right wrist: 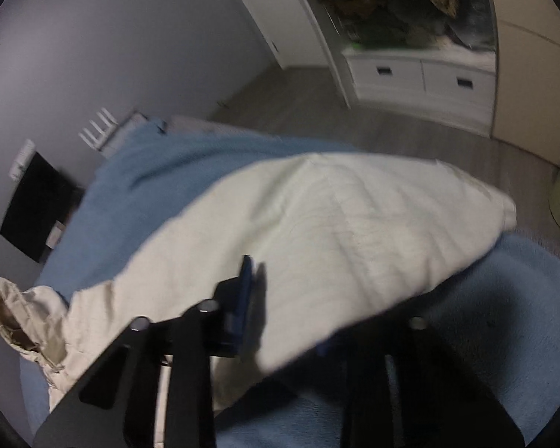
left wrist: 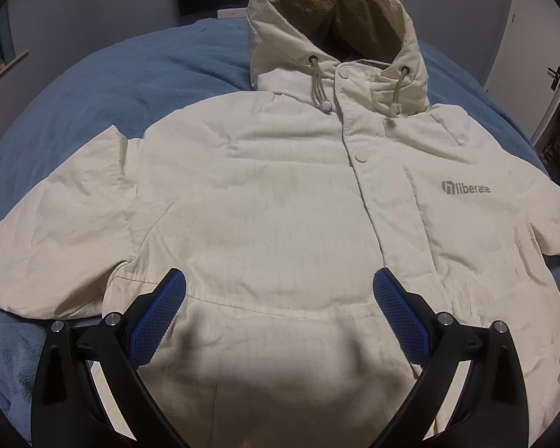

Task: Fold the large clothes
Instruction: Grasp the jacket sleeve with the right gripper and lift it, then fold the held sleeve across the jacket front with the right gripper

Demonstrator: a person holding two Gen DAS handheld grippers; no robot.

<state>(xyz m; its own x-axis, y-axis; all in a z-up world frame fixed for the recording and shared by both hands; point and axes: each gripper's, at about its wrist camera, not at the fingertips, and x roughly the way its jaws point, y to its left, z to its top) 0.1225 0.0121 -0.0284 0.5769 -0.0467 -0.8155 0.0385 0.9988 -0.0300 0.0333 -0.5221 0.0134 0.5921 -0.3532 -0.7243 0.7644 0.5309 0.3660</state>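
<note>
1. The cream hooded jacket lies front-up across the blue bed, filling mid-frame.
2. Left claw — spread wide above the hem, gripping nothing.
3. Right claw — pinched on the jacket's sleeve, lower centre.

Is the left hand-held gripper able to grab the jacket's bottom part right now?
Probably yes. The left hand-held gripper is wide open just above the jacket, which lies flat on the blue blanket, with nothing in between.
</note>
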